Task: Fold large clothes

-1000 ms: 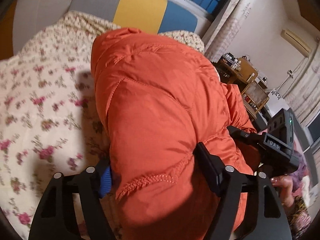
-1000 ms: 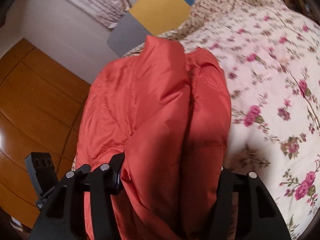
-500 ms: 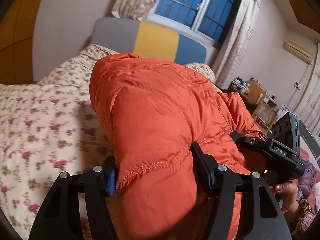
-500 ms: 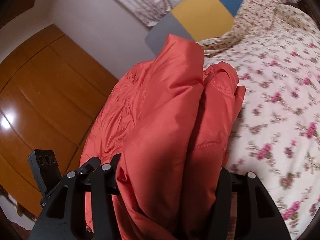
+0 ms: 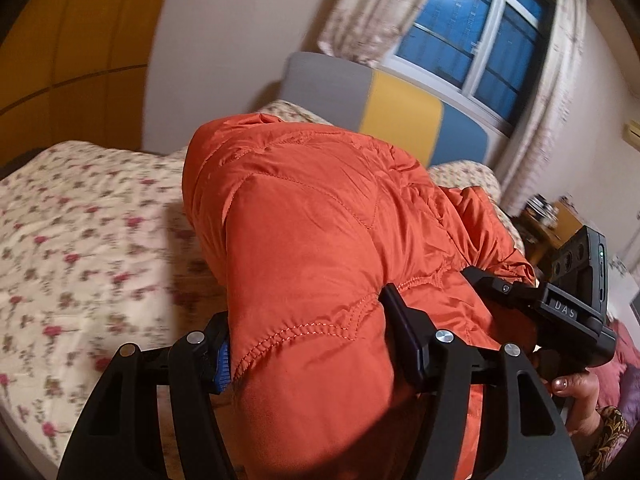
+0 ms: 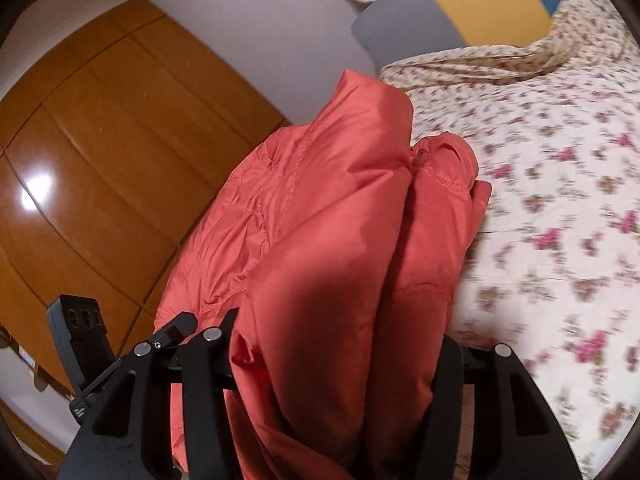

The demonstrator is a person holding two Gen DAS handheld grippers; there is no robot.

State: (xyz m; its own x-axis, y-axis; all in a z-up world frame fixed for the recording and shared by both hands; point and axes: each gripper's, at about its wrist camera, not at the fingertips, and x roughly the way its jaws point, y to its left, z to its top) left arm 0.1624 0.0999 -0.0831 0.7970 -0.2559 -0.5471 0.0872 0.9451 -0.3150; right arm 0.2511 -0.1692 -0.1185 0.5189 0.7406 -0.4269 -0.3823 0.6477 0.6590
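Left claw (image 5: 316, 344) clamps orange padded jacket (image 5: 320, 240) above floral bedspread (image 5: 80, 248).

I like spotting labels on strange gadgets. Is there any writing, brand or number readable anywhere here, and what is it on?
"DAS": on the black body of the right hand-held gripper, seen from the left wrist camera.
A small white label on the left hand-held gripper, in the right wrist view: too small to read.
Nothing readable on the orange jacket.

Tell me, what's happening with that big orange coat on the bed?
A person is folding a puffy orange quilted jacket over a bed with a floral cover. Each hand holds a black two-finger tool. The left tool, whose jaws have just closed further, and the right tool both pinch thick bunches of the jacket, holding it up.
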